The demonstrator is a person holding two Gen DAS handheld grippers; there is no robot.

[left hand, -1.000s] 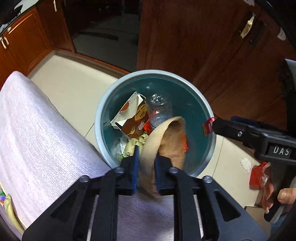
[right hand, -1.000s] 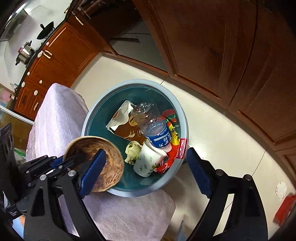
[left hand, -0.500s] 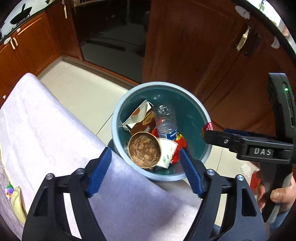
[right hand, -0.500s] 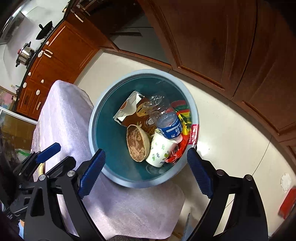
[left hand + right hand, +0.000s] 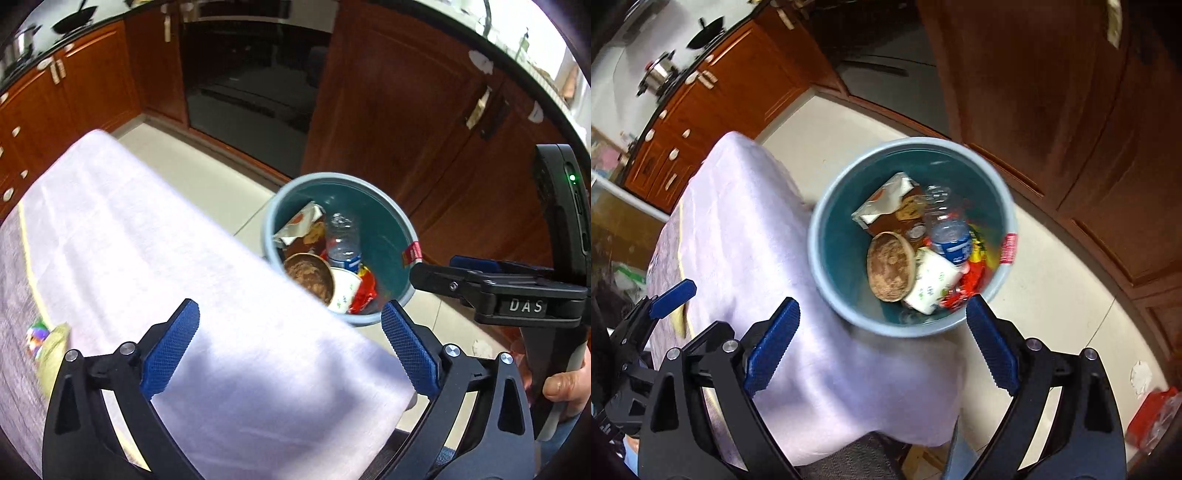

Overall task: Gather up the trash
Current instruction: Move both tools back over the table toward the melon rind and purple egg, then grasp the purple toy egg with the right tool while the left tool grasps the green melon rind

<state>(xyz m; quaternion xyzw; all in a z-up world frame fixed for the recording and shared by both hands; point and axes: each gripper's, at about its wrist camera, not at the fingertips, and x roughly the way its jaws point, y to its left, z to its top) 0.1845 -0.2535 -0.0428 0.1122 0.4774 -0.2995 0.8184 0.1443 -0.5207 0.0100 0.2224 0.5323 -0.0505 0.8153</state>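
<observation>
One readable word, "DAS", marks the right gripper (image 5: 424, 273).

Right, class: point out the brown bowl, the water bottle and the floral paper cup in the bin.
brown bowl (image 5: 890, 271), right wrist view, its stained inside.
water bottle (image 5: 951, 242), right wrist view, blue label.
floral paper cup (image 5: 932, 282), right wrist view, its side.

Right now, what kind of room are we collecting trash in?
Most likely a home kitchen: wooden cabinets run along the walls, a steel pot and a pan sit on the counter, and a bin holds food packaging.
</observation>
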